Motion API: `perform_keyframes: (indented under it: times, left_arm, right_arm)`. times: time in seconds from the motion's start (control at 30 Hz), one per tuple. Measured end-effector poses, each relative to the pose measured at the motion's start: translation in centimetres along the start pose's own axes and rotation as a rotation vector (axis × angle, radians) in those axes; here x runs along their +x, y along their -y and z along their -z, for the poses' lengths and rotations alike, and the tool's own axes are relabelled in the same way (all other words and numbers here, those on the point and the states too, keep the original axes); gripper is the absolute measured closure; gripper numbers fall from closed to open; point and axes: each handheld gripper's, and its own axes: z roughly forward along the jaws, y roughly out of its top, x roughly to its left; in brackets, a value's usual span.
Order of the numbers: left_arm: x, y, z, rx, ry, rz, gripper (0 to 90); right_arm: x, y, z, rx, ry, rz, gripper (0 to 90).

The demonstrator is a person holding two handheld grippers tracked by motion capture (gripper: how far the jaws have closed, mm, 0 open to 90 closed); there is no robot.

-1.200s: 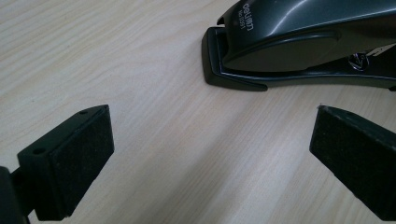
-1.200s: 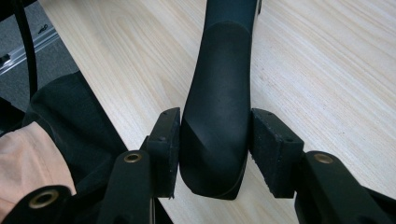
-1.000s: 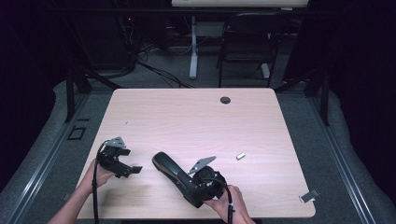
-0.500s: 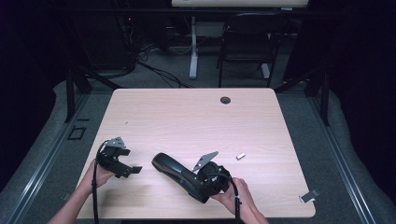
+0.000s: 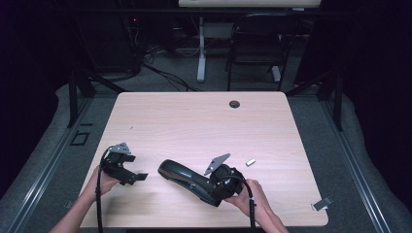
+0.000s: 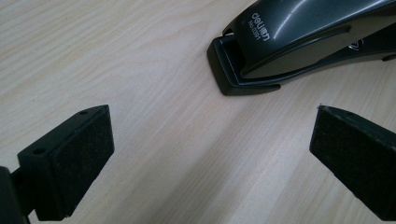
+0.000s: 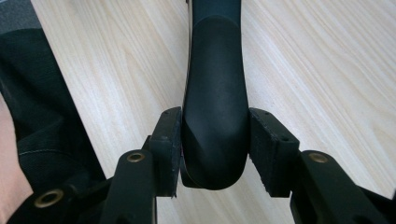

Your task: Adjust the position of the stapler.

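Note:
A black stapler [image 5: 179,174] lies across the near middle of the wooden table [image 5: 194,126], its nose pointing left. My right gripper [image 5: 208,191] is shut on its rear end. In the right gripper view both pads press the rounded back of the stapler [image 7: 215,93] from either side, with the right gripper [image 7: 215,151] low over the wood. My left gripper [image 5: 135,168] sits to the left of the stapler's nose, open and empty. In the left gripper view the stapler's nose [image 6: 261,51] lies just ahead of the left gripper [image 6: 210,158], clear of both pads.
A small silver piece [image 5: 250,162] lies on the table to the right of the stapler. Another small metal piece [image 5: 321,204] sits at the near right corner. A round cable hole [image 5: 234,104] marks the far edge. A chair [image 5: 255,48] stands behind the table.
My right hand has shifted a little to the right and away from the near edge, swinging the stapler's rear end with it. The left gripper has stayed put.

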Motion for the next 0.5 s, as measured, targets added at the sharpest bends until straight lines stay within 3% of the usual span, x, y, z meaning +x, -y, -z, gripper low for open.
perform_keyframes:
  times: [0.5]
  left_arm:
    - [0.0,0.0,-0.1,0.009,0.0,-0.003,0.0]
  right_arm:
    - [-1.2,0.4,0.4,0.006,0.016,0.016,57.0]
